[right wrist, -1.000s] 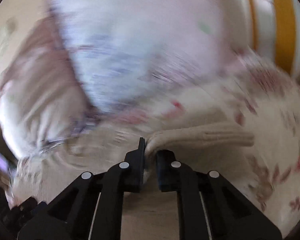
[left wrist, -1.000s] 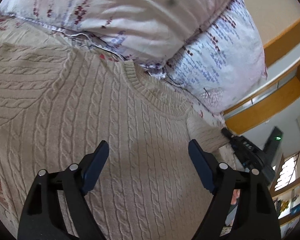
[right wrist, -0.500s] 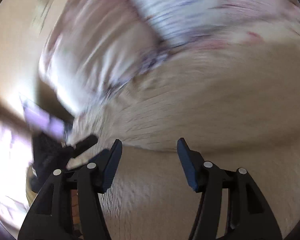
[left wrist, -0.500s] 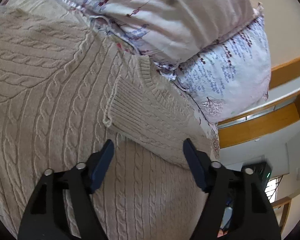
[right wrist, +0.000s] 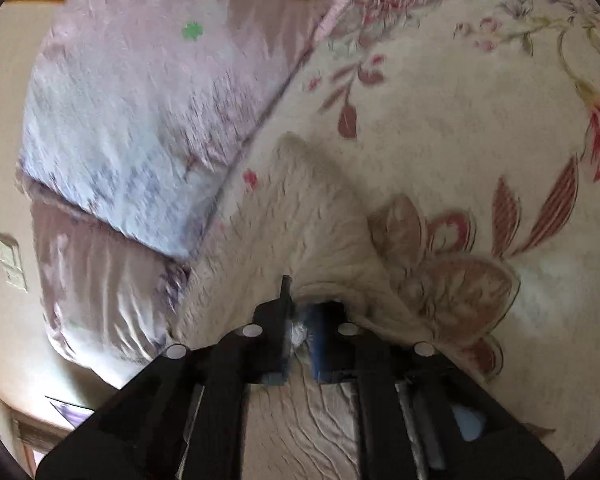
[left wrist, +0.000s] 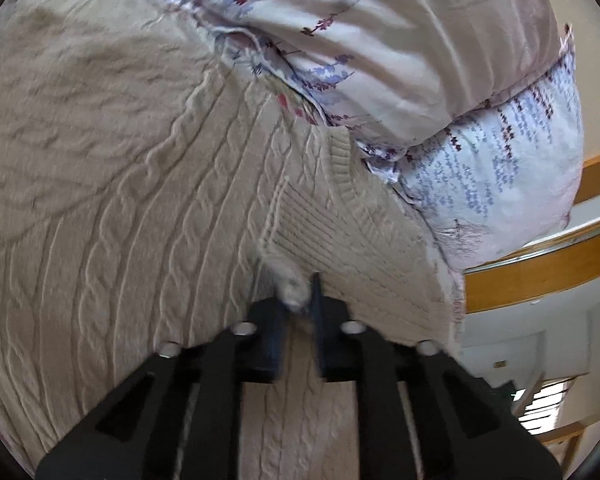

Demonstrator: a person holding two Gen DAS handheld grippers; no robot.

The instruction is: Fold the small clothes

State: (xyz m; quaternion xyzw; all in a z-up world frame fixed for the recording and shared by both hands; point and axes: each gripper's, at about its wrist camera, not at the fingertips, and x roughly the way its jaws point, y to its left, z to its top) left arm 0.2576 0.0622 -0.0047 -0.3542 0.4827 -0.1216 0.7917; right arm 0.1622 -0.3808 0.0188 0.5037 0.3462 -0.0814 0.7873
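A beige cable-knit sweater point(left wrist: 132, 208) lies spread on a floral bedsheet point(right wrist: 460, 92). Its right sleeve point(left wrist: 340, 232) is folded over the chest, cuff toward the middle. My left gripper point(left wrist: 296, 300) is shut on a pinch of the sleeve's knit near the cuff. In the right wrist view my right gripper point(right wrist: 300, 320) is shut on the edge of the sweater point(right wrist: 312, 216), which bunches up in front of the fingers. The rest of the sweater is hidden below the right gripper.
Floral pillows point(left wrist: 420, 40) are stacked just behind the sweater's collar; they also show in the right wrist view point(right wrist: 140, 120). A wooden rail point(left wrist: 540, 272) and window lie beyond the bed's right edge. A wall switch point(right wrist: 12, 260) is at the far left.
Both grippers were open half a second ago and are now shut on the sweater. The sleeve has been folded across the chest over the last second.
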